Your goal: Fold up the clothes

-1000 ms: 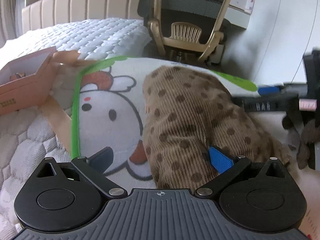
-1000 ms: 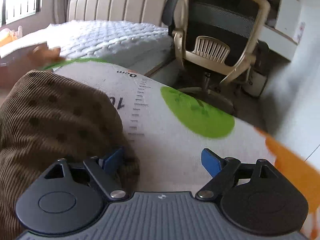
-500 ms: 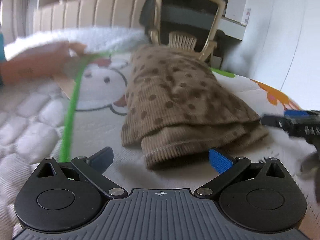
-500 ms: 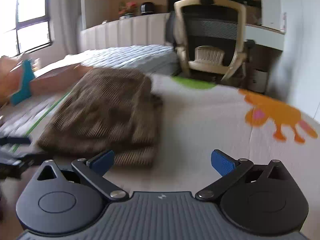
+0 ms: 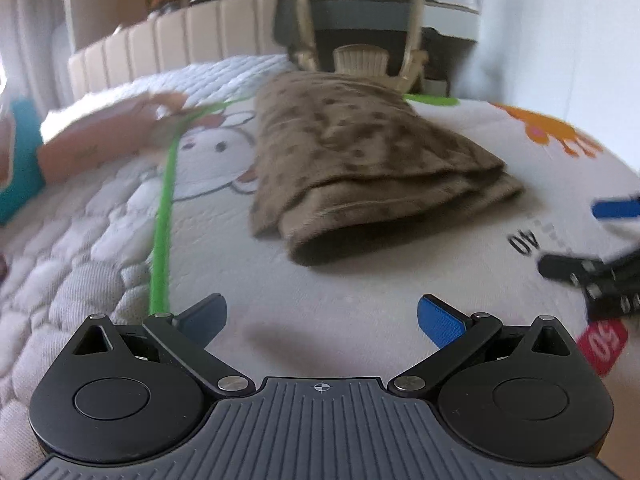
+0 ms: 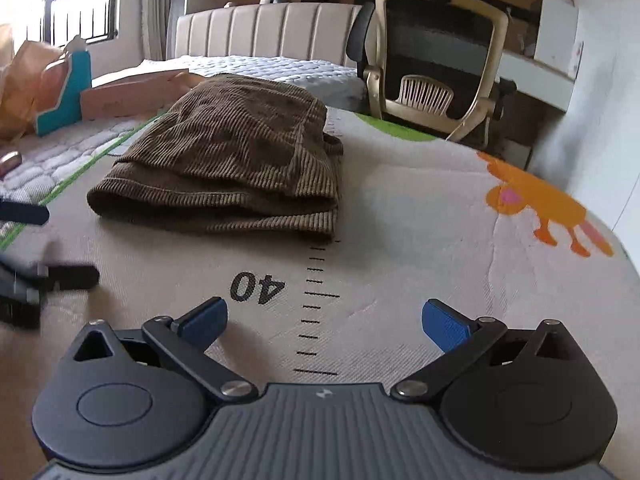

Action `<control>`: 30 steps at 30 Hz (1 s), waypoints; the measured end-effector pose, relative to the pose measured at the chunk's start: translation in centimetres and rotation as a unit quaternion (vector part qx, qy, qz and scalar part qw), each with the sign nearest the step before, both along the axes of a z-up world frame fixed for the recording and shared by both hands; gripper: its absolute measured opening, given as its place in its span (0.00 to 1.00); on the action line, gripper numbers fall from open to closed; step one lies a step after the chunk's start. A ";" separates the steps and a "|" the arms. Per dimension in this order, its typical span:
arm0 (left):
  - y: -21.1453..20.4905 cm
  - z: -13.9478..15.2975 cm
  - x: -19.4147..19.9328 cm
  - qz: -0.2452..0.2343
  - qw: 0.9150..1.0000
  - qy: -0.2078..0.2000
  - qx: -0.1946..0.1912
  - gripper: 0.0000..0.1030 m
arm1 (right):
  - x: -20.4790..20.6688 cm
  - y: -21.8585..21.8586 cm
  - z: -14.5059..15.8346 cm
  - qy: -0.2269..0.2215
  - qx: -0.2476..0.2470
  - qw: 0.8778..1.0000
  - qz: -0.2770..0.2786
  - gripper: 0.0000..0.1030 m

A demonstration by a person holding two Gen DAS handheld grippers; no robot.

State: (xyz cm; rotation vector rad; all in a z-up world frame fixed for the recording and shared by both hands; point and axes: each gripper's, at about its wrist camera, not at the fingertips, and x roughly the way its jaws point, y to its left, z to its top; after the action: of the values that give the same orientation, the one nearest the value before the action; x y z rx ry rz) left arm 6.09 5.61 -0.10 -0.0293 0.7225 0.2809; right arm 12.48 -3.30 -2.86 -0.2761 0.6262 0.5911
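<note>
A brown dotted corduroy garment (image 5: 360, 160) lies folded in a compact stack on the printed play mat (image 5: 320, 304); it also shows in the right wrist view (image 6: 236, 160). My left gripper (image 5: 320, 320) is open and empty, held back from the garment's near edge. My right gripper (image 6: 324, 320) is open and empty, over the mat's "40" ruler mark (image 6: 258, 286), short of the garment. Each gripper shows at the edge of the other's view: the right one (image 5: 600, 248), the left one (image 6: 28, 264).
A beige-framed office chair (image 6: 432, 64) stands beyond the mat's far edge. A pink cardboard box (image 6: 132, 96) and a teal item (image 6: 64, 96) lie on the quilted mattress (image 6: 60, 152) to the left. A white wall (image 6: 600, 100) runs on the right.
Both grippers have let go of the garment and pulled back from it, open. The garment now rests folded on the mat.
</note>
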 end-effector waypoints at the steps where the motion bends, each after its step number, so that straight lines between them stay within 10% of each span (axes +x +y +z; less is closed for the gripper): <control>1: -0.6 0.0 0.0 -0.007 1.000 0.003 0.005 1.00 | 0.1 -0.1 -0.1 0.005 0.004 1.000 -0.002 1.00; 30: 0.0 -0.4 -0.1 0.006 0.999 -0.006 -0.046 1.00 | 0.3 -0.6 -0.7 0.026 0.024 0.999 -0.008 1.00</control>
State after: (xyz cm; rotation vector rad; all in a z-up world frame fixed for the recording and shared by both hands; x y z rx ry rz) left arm 6.00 5.60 -0.45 -0.1220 0.7226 0.2581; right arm 12.74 -3.94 -3.55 -0.2108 0.6627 0.5983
